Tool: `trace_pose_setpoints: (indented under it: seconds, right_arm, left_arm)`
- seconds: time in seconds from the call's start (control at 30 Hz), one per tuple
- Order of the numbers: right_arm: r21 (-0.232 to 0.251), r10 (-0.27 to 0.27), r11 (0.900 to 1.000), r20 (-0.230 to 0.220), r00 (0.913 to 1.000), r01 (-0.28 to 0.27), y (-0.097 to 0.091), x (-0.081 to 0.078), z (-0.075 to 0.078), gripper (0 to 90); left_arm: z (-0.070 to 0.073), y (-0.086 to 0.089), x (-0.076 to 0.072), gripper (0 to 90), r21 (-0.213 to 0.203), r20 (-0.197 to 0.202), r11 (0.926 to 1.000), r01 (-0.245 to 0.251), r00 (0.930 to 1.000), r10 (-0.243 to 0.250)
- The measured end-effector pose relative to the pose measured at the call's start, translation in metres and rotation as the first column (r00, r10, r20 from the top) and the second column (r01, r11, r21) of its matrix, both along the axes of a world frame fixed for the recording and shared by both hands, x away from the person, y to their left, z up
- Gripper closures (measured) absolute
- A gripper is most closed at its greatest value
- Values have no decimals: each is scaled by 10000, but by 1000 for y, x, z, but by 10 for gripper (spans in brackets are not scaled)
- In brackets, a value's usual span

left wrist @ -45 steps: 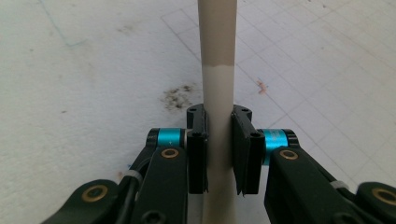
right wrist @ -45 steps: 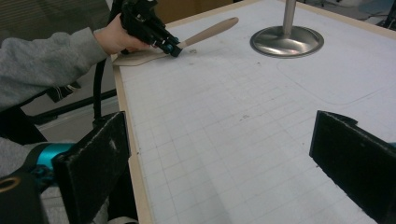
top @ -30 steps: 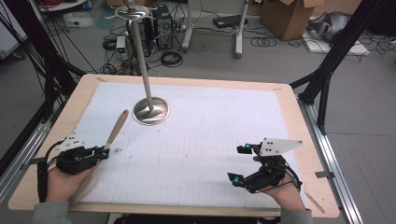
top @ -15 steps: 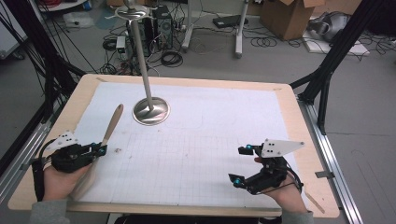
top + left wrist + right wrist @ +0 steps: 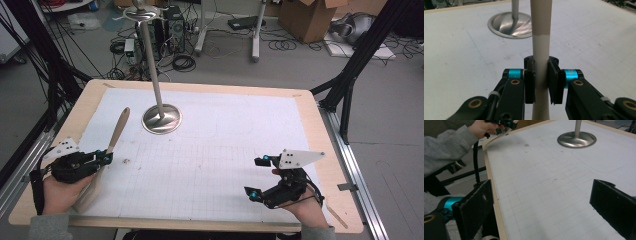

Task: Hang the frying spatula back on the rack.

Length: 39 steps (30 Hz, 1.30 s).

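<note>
While left tongs [image 5: 541, 83] clench one wooden spatula [image 5: 116, 134] | right tongs [image 5: 544, 207] released | one metal stand [image 5: 161, 118]

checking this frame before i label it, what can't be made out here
- Wooden spatula: in the left gripper view its top end is cut off by the upper edge, its lower end by the bottom edge.
- Metal stand: its post top runs off the high view's upper edge.
- Right tongs: open; the right pad is cut by the frame edge.
</note>
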State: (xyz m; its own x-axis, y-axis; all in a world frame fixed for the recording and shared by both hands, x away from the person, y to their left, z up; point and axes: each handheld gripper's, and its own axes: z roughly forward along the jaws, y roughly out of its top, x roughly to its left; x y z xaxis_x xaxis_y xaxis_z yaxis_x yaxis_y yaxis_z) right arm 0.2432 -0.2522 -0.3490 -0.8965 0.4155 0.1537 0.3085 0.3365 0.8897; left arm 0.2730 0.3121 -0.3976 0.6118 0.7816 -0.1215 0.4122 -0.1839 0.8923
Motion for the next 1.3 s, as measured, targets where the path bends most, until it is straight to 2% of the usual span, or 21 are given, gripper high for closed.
trace_pose_setpoints:
  seconds: [0.23, 0.57, 0.73, 0.93, 1.1, 1.2, 1.3]
  right_arm:
    - [-31, 13, 10000, -5, 10000, -13, 1, 0, -1, 42]
    - [8, -20, 10000, -15, 10000, 20, 0, -1, 0, 42]
    - [-52, 5, 10000, -21, 10000, -5, 1, 0, -1, 42]
    - [-122, 25, 9999, -105, 9999, -26, 3, 1, -2, 42]
    - [-93, 39, 9999, -98, 9999, -40, 3, 1, -2, 42]
    - [-89, 17, 10000, -107, 9999, -18, 3, 1, -2, 42]
    - [-83, 33, 10000, -100, 9999, -34, 3, 1, -2, 42]
  left_arm:
    - [3, 1, 4, 776, -149, -69, 9998, 93, 9999, -94]
    - [10, 3, 9, 777, -427, 64, 9990, 140, 9999, -138]
    - [14, 9, 11, 777, -756, 43, 9970, 150, 9999, -147]
    - [19, 14, 12, 776, -810, 42, 9965, 218, 9998, -215]
    - [27, 18, 15, 776, -960, 34, 9950, 282, 9996, -280]
    - [35, 20, 17, 777, -958, 121, 9950, 265, 9996, -255]
    - [43, 22, 20, 776, -1135, 196, 9931, 286, 9995, -265]
